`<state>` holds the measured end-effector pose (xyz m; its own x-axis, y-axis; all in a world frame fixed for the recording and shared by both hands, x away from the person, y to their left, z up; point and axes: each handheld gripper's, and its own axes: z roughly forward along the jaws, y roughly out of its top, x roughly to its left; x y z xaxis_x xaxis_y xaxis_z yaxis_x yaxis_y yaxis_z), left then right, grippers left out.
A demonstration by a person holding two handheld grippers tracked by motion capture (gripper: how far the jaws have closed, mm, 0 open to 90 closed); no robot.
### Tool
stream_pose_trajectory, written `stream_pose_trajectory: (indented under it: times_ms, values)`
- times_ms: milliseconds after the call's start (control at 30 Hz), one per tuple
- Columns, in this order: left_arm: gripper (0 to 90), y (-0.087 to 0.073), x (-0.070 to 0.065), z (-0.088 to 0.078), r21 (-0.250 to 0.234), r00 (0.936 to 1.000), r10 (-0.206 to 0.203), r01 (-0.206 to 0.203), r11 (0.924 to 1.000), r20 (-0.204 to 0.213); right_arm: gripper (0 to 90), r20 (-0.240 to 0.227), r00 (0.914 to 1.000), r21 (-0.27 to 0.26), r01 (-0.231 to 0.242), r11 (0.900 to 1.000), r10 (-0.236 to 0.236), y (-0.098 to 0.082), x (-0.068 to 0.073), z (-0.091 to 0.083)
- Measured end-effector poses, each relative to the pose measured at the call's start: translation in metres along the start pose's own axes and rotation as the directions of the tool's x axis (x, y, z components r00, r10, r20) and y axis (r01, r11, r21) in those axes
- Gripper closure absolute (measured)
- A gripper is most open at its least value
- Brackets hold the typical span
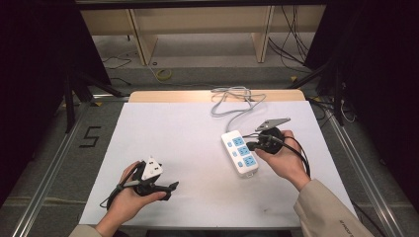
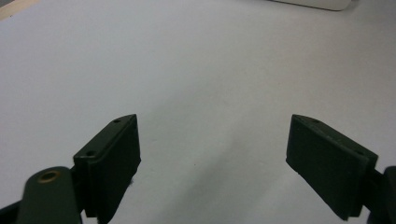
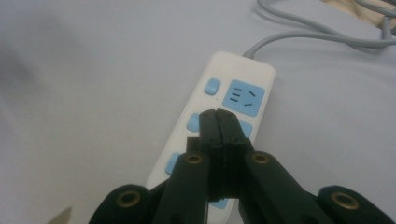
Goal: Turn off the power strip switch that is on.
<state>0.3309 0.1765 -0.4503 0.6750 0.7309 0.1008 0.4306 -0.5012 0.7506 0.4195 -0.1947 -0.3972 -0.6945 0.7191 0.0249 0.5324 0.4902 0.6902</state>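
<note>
A white power strip (image 1: 239, 154) with three blue sockets lies right of the table's middle, and its grey cable (image 1: 232, 101) runs off toward the far edge. My right gripper (image 1: 250, 145) is shut with nothing between its jaws. In the right gripper view its tips (image 3: 218, 113) sit over the middle socket of the power strip (image 3: 240, 70); whether they touch it I cannot tell. My left gripper (image 1: 170, 191) is at the near left, far from the strip. It is open (image 2: 213, 121), with bare table between the jaws.
The table is covered with a white sheet (image 1: 183, 133), and a strip of wood (image 1: 173, 96) shows at its far edge. Beyond it are wooden shelving legs and loose cables on the floor. Dark frames stand at both sides.
</note>
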Motion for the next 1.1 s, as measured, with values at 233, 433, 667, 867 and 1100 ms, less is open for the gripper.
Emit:
stream_pose_trajectory:
  times_ms: [233, 433, 667, 867, 1100]
  values:
    - [17.1, 0.000, 0.000, 0.000, 0.001, 1.0000, 0.004, -0.004, 1.0000, 0.000, 90.0, -0.001, 1.0000, 0.014, 0.001, 1.000, -0.001, 0.006, 0.001, 0.006]
    - [17.2, 0.000, 0.000, 0.000, 0.004, 1.0000, 0.009, -0.009, 1.0000, 0.001, 90.0, 0.000, 1.0000, 0.036, 0.001, 0.999, -0.001, 0.011, 0.002, 0.013]
    - [17.2, 0.000, 0.000, 0.000, 0.004, 0.9999, 0.011, -0.011, 0.9999, 0.002, 90.0, 0.001, 1.0000, 0.053, 0.000, 0.999, 0.000, 0.014, 0.002, 0.019]
    - [17.4, 0.000, 0.000, 0.000, 0.004, 0.9999, 0.010, -0.010, 0.9999, 0.002, 90.0, 0.004, 1.0000, 0.068, -0.006, 0.998, 0.006, 0.020, 0.003, 0.024]
    - [17.5, 0.000, 0.000, 0.000, 0.000, 1.0000, 0.006, -0.006, 1.0000, -0.001, 90.0, 0.008, 0.9999, 0.089, -0.012, 0.996, 0.011, 0.024, 0.004, 0.031]
